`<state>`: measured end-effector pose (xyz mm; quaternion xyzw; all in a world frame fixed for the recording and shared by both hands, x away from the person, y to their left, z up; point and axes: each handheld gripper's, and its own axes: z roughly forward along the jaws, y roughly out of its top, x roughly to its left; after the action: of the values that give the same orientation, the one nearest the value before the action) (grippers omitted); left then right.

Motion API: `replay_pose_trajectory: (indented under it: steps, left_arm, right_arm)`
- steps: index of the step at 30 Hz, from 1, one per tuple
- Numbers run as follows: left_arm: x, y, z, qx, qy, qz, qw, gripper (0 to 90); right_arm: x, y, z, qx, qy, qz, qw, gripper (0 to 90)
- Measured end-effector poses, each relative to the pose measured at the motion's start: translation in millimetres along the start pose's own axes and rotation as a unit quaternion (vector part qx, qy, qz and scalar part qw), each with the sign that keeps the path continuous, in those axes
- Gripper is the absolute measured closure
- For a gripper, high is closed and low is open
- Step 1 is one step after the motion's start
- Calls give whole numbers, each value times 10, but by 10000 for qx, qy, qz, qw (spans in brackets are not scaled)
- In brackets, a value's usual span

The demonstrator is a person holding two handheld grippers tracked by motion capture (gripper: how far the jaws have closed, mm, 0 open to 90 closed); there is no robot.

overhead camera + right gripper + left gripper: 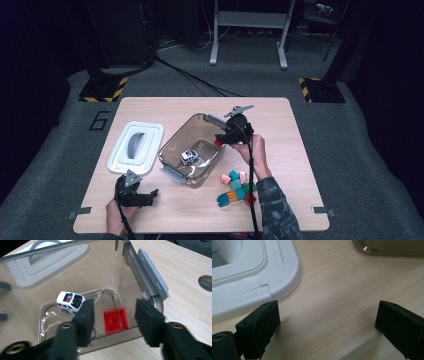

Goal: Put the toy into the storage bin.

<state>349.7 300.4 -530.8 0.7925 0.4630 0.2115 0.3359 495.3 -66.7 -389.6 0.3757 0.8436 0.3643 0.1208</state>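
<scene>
My right gripper (113,315) hangs over the near right rim of the bin (172,172), jaws parted with the red block (116,320) in the gap between them but not pressed by either pad; the block is blurred in the right gripper view, so I judge it is dropping free into the bin, though I cannot be sure it has cleared the pads. From the gripper the block lies straight ahead at twelve o'clock and below, square-on with no long axis to speak of, while the toy car (70,301) sits on the bin floor at about ten o'clock from it, well clear. In the high view the remaining blocks (235,189) lie on the table (280,125) at about five o'clock from the bin, just beside my right forearm, so the right hand (256,150) is by far the nearer one for the next pick. My left gripper (137,196) rests spread and empty at seven o'clock from the bin, just short of the lid (120,160).
</scene>
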Motion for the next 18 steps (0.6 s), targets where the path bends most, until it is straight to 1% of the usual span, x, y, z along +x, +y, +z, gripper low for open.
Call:
replay_pose_trajectory:
  steps: [1,2,3,4,7,8,9,11,14,15,17,18]
  left_arm:
    - [-2,0,1,-11,2,-11,10000,54]
    - [-2,0,1,-10,1,-12,10000,54]
    - [2,0,-1,8,-4,9,10000,54]
    - [-1,0,1,-11,2,-13,10000,54]
    - [-4,2,-3,14,0,-16,10000,55]
    - [-2,2,-4,21,-4,-10,10000,54]
    - [-3,2,-5,21,-3,-8,10000,55]
    - [-3,2,-5,23,2,-4,10000,54]
    - [-7,0,-1,-13,22,-7,10000,54]
    - [-7,0,0,-14,24,-8,10000,54]
    - [-7,0,-1,-10,24,-3,10000,54]
    - [-7,0,0,-14,23,-12,10000,54]
  right_arm:
    - [4,-5,-11,-25,-4,21,10000,428]
    - [-2,-13,-21,-90,-16,-25,10000,391]
    - [11,-17,-44,-76,-14,59,10000,365]
    - [13,-27,-68,-139,-16,60,9999,321]
    - [28,-63,-141,-273,1,142,9995,250]
    - [30,-88,-176,-346,-9,119,9993,224]
    - [40,-103,-198,-351,-6,164,9992,210]
    - [46,-157,-262,-414,-26,175,9990,175]
    - [50,-237,-336,-471,-65,166,9987,148]
    - [47,-272,-361,-487,-57,175,9986,143]
    - [28,-343,-400,-475,-130,200,9986,127]
    - [16,-383,-415,-480,-116,222,9985,116]
